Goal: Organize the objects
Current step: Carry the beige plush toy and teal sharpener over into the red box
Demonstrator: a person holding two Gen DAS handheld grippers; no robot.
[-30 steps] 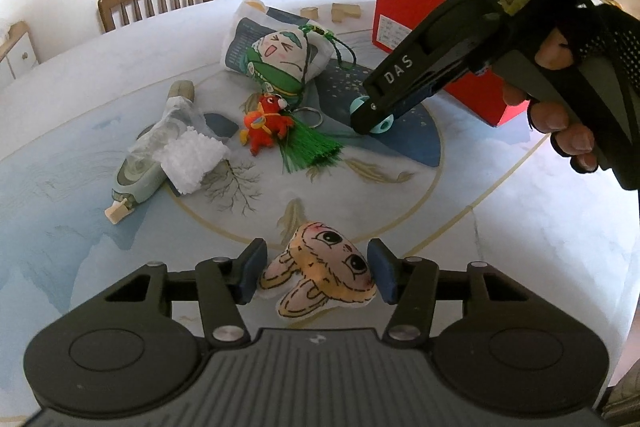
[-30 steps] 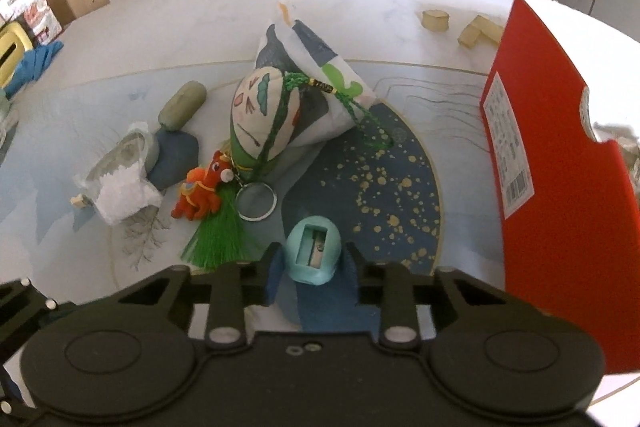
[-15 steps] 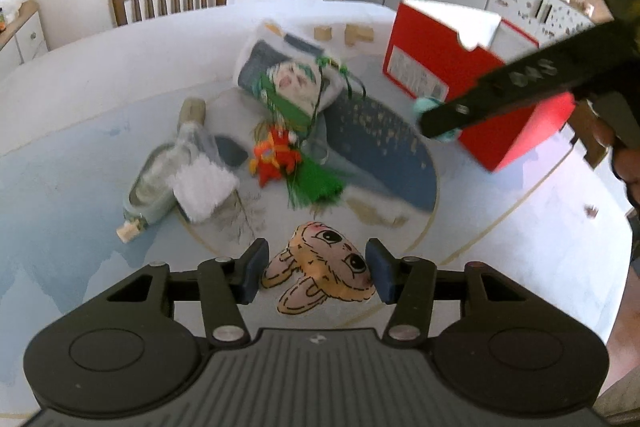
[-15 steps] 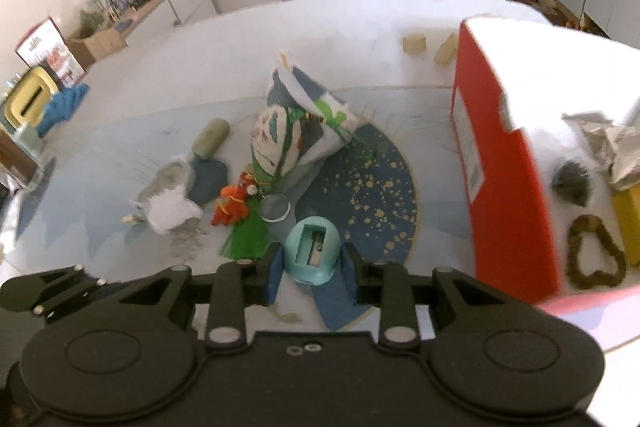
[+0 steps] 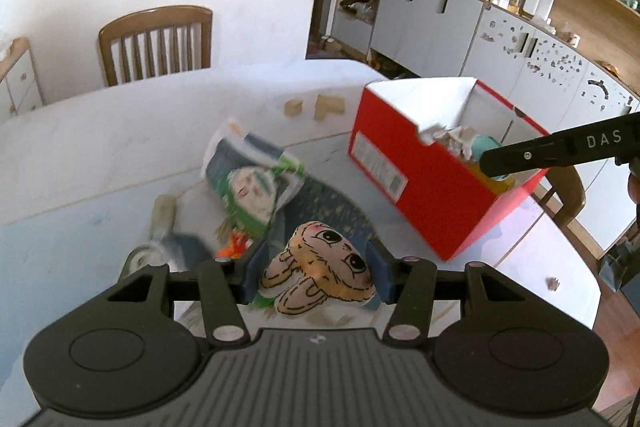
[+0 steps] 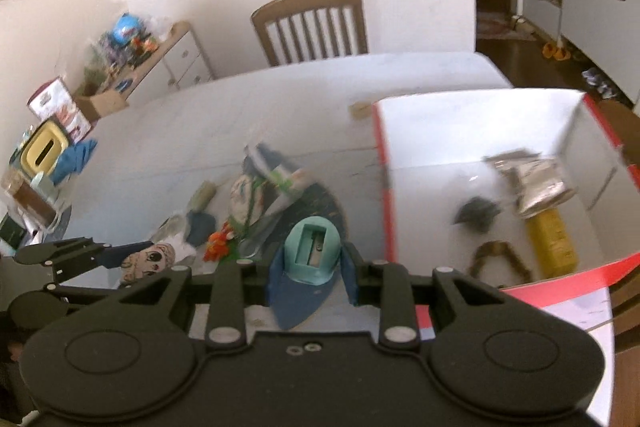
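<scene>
Your counter (image 5: 100,147) filled the middle of both views, with a wooden chair (image 5: 156,45) behind it at upper left of the left wrist view and grey cabinets (image 5: 436,15) at upper right. The red box (image 5: 416,187) stood open at the right of the frame; in the right wrist view its white floor held a crumpled silver packet (image 6: 532,183), a yellow bottle (image 6: 554,241), a dark lump (image 6: 478,213) and a brown loop (image 6: 498,261). Left of the box, a printed pouch (image 5: 248,183) lay on the counter, with an orange toy (image 5: 236,249) and a blurred bottle (image 5: 160,227) lower in the frame, partly hidden behind your left tool.

Your left tool (image 5: 316,273) was clamped at medium width on the rabbit-face plush (image 5: 320,277), held at lower centre of the frame, above the clutter. Your right tool (image 6: 312,267) was pressed narrowly on the mint pencil sharpener (image 6: 314,253), which sat at lower centre of the right wrist view, just left of the box's red wall. In the left wrist view that sharpener showed over the box's open top at the right edge.
</scene>
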